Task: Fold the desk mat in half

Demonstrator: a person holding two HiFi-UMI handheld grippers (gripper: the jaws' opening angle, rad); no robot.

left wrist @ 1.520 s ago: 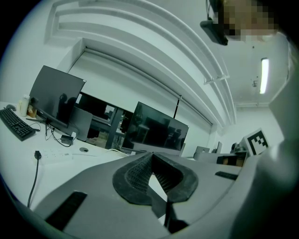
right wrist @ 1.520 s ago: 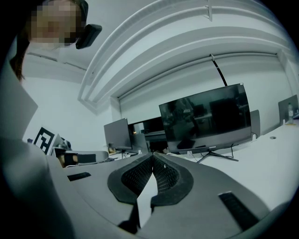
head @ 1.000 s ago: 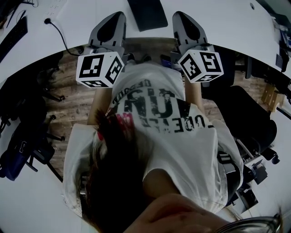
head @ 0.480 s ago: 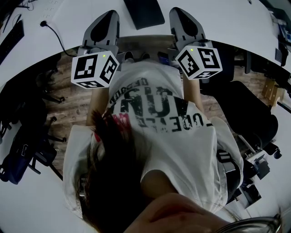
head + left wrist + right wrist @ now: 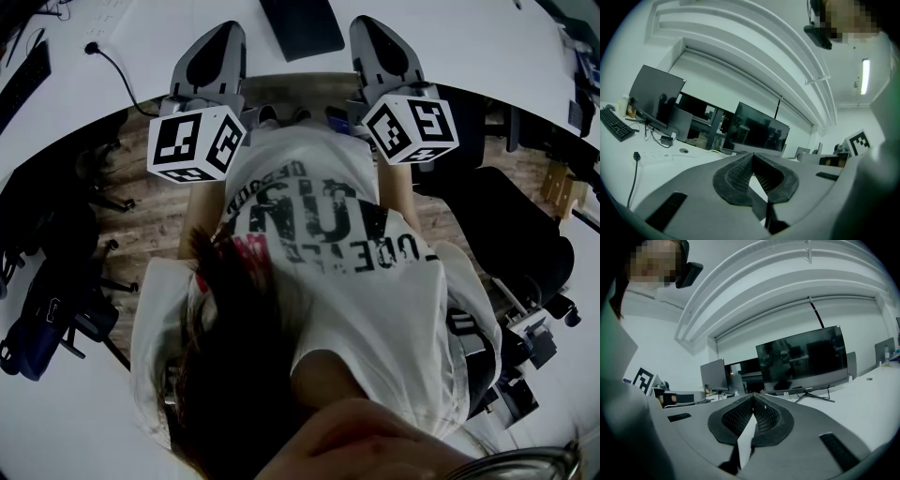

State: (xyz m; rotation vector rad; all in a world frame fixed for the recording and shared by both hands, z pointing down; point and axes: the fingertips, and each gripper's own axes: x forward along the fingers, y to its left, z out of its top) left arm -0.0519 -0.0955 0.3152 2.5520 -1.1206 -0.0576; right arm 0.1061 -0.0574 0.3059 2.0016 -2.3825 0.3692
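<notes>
The folding had not begun, as far as I could judge. The left gripper (image 5: 752, 158) and the right gripper (image 5: 753, 399) were both held nearly level over the near edge of the white desk (image 5: 450, 42). The jaws of each were pressed together at the tips, with nothing between them.

The only thing that could be the desk mat (image 5: 302, 26) was a dark flat rectangle on the desk. In the head view it lay ahead of the grippers and between them, and it looked flat and unfolded. Neither gripper touched it.

The next move, I think, called for spreading both pairs of jaws and bringing them forward to one edge of the mat, one near each corner. That edge could then be pinched and carried over to the opposite one.

Much was hard to make out. The top of the head view cut off the mat, so its far end was not visible. Neither gripper view showed it. Those views gave only monitors (image 5: 801, 362) and a keyboard (image 5: 616, 124) farther off.
</notes>
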